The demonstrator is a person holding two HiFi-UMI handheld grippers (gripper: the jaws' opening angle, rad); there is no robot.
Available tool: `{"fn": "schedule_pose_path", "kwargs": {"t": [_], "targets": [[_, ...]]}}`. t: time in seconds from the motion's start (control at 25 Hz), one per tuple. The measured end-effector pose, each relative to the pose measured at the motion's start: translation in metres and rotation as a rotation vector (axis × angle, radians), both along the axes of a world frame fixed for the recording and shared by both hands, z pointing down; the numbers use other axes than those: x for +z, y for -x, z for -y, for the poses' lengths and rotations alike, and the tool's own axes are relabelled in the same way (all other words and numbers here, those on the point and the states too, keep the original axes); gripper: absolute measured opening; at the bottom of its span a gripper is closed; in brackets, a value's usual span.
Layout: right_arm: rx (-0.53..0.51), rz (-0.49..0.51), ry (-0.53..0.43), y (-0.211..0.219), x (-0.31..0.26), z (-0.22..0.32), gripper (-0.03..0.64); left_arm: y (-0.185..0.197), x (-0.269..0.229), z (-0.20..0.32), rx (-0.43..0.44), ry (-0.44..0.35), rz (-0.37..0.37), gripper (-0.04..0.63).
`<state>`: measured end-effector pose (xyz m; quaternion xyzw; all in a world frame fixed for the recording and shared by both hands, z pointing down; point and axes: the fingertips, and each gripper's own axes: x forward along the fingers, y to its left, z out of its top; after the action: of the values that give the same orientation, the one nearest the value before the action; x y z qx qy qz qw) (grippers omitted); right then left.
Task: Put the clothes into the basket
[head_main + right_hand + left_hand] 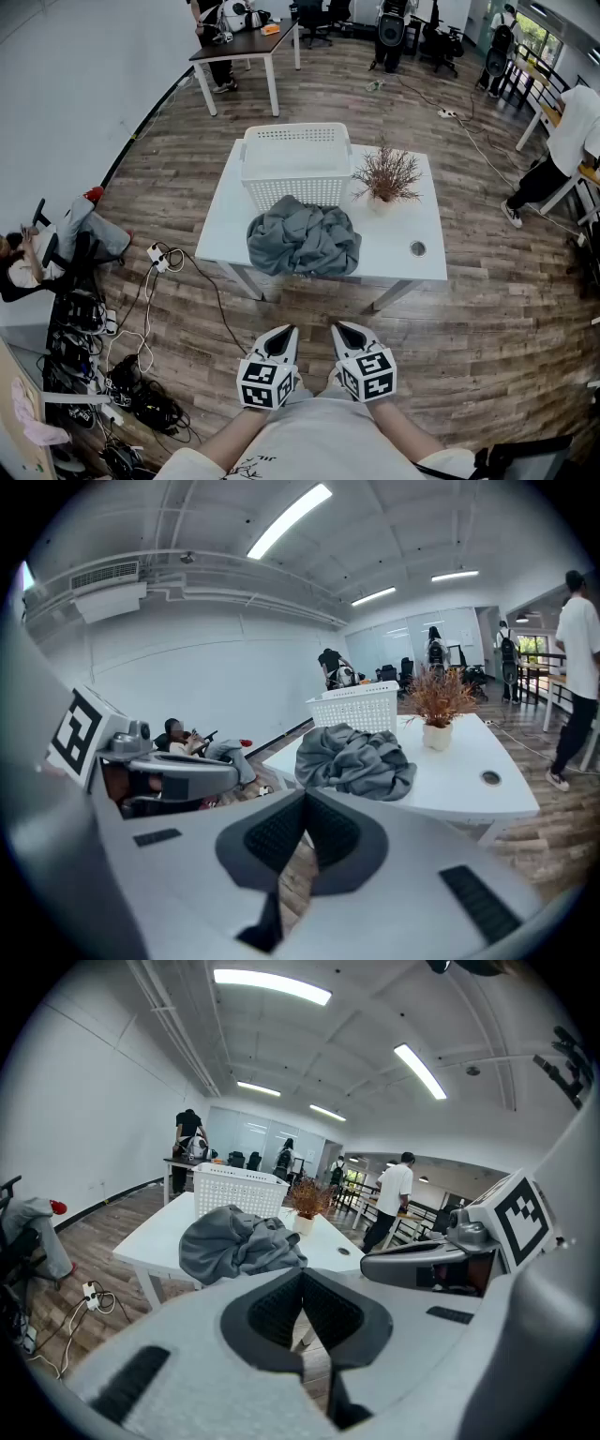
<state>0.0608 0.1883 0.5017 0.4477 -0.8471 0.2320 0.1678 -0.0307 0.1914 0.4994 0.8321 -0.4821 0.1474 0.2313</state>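
Left claw [285,332] and right claw [343,329] sit shut, empty — clothes [303,239] lie well ahead.

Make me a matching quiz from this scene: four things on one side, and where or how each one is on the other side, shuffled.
1 grey clothes
2 basket
3 dried plant
4 left gripper

A potted, right of the basket
B shut and empty, short of the table
C white, at the table's far edge
D heaped at the table's near edge

Pairs: 1-D, 2-C, 3-A, 4-B
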Motion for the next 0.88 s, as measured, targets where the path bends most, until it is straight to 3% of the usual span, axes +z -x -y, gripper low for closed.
{"fn": "schedule_pose_path", "kwargs": {"t": [0.4,0.88], "targets": [[0.002,-0.009,0.023,0.003,0.010,-0.006,0.014,0.004,0.007,-0.007,0.009,0.026,0.012,0.012],[0.077,0.046,0.047,0.006,0.011,-0.004,0.015,0.012,0.011,-0.010,0.015,0.043,0.005,0.012]]}}
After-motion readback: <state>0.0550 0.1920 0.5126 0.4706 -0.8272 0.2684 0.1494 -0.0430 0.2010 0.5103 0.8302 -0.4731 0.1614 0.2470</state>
